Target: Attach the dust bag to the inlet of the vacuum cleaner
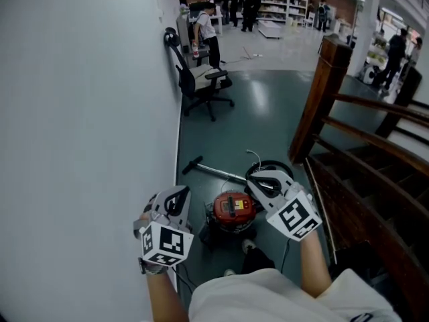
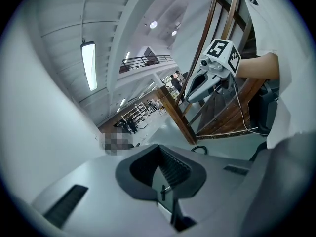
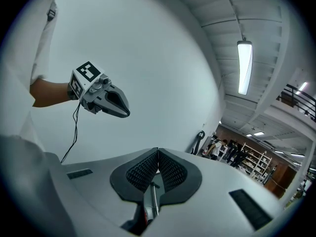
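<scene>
Head view looks steeply down on a red-topped vacuum cleaner (image 1: 232,208) standing on the dark floor (image 1: 268,106) near the wall (image 1: 80,113). Its black hose (image 1: 268,162) is looped behind it and a metal wand (image 1: 213,172) lies beside that. The left tool (image 1: 177,196) and the right tool (image 1: 261,182) hang high above the machine, well apart from it. Each has its jaws pressed together on nothing, as the left and right gripper views confirm. No dust bag can be made out in any view, and the inlet is too small to pick out. Such a bag is probably light and soft, easily crumpled or torn, with a stiffer collar round its opening. That collar looks the sensible place to take hold, one tool at each edge, so the opening stays flat when pushed onto the inlet.
</scene>
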A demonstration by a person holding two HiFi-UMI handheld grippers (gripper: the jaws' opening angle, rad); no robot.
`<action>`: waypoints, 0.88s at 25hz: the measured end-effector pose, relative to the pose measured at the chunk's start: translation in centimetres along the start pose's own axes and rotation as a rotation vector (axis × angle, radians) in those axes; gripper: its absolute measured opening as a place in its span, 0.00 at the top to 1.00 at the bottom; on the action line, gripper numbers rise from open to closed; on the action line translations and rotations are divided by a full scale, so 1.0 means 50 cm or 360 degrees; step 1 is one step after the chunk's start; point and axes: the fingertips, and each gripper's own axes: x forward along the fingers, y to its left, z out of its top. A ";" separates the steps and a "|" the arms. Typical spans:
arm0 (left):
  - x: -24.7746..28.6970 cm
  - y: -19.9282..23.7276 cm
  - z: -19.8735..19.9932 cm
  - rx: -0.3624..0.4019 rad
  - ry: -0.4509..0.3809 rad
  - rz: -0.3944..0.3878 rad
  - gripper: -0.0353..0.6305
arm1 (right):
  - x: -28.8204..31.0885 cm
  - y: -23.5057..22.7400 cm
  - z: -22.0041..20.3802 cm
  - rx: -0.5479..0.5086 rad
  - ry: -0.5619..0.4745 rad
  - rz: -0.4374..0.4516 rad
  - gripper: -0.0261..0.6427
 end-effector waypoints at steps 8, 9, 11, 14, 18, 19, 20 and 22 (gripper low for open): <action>0.001 -0.004 0.020 0.0026 -0.0025 -0.0008 0.94 | -0.023 -0.012 -0.004 -0.0042 0.0029 -0.0051 0.92; 0.001 -0.005 0.022 0.0028 -0.0028 -0.0008 0.94 | -0.025 -0.014 -0.002 -0.0045 0.0027 -0.0057 0.92; 0.000 -0.005 0.024 0.0033 -0.0026 -0.0007 0.94 | -0.029 -0.015 0.002 -0.0050 0.0022 -0.0061 0.92; -0.002 -0.005 0.026 0.0046 -0.0022 -0.0009 0.94 | -0.032 -0.016 0.004 -0.0051 0.0014 -0.0065 0.92; -0.008 -0.002 0.018 0.0047 -0.0011 -0.0008 0.94 | -0.022 -0.012 0.005 -0.0068 0.0023 -0.0057 0.92; -0.010 -0.001 0.016 0.0046 -0.0007 -0.0008 0.94 | -0.021 -0.011 0.007 -0.0072 0.0022 -0.0054 0.92; -0.012 -0.002 0.015 0.0043 -0.0003 -0.0010 0.94 | -0.020 -0.010 0.010 -0.0074 0.0017 -0.0052 0.92; -0.013 -0.002 0.012 0.0038 0.0007 -0.0010 0.94 | -0.021 -0.011 0.016 -0.0078 0.0008 -0.0049 0.92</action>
